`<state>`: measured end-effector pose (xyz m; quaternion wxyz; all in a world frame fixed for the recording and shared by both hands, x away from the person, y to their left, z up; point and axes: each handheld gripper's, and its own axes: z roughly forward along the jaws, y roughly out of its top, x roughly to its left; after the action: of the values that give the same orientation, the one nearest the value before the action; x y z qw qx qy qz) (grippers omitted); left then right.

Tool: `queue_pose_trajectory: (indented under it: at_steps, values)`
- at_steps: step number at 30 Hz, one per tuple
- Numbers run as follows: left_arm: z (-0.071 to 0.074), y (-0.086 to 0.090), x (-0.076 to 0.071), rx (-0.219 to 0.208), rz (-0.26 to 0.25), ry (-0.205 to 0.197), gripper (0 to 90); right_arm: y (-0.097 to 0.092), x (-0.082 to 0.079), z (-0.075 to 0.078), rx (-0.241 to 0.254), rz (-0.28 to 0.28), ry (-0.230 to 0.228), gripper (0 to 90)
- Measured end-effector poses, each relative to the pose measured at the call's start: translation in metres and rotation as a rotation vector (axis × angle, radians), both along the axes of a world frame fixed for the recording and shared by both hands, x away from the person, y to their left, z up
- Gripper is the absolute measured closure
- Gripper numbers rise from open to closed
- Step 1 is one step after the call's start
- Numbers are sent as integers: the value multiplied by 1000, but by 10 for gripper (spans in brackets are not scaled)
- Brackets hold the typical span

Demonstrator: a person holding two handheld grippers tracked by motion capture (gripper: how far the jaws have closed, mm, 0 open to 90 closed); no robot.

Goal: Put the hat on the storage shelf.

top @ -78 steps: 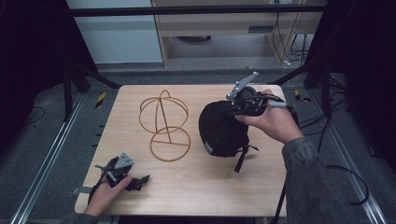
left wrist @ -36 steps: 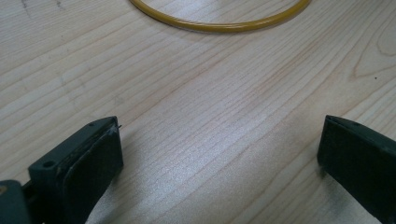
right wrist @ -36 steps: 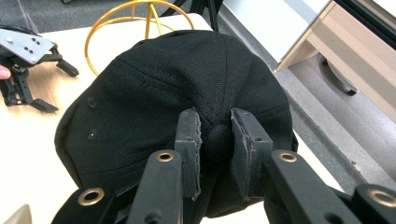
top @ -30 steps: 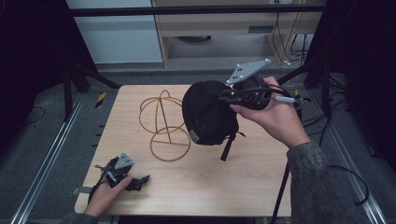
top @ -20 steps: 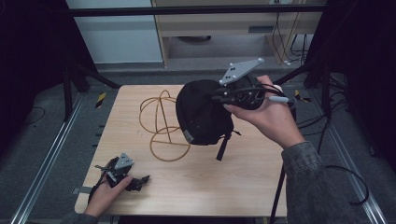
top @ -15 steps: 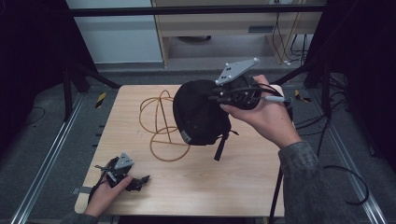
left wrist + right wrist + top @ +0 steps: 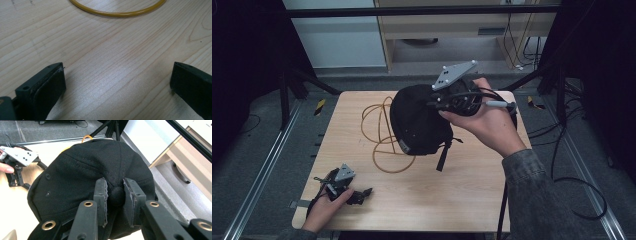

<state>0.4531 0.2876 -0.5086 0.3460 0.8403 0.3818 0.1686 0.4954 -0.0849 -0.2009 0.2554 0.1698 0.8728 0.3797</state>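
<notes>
Above the table [image 7: 462,200], lifted clear of the wood: black cap [image 7: 419,120], pinched at its top button by the right gripper [image 7: 117,195], jaws clamped tight on either side of that button. Hanging loose below the cap, a strap [image 7: 443,155]. Just behind and partly hidden by the cap, a yellow wire stand [image 7: 382,145]. At the near left corner, resting on the table, the left gripper [image 7: 343,182], jaws spread wide with bare wood between them.
</notes>
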Motion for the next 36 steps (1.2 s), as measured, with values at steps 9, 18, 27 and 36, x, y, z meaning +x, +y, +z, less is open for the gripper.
queue_pose_trajectory:
  at_steps: [9, 18, 27, 36]
  values:
    - [0, 0, 0, 2, -1, -1, 0, 12, 2, 5, -22, 19, -10, 734]
    - [0, 0, 0, 2, 0, -1, 0, 23, 8, 6, -37, 19, -9, 734]
    - [0, 0, 0, 3, 0, -1, 0, 48, 22, 14, -55, 31, -11, 734]
    - [0, 0, 0, 4, -2, 0, 0, 68, 33, 8, -76, 36, -14, 734]
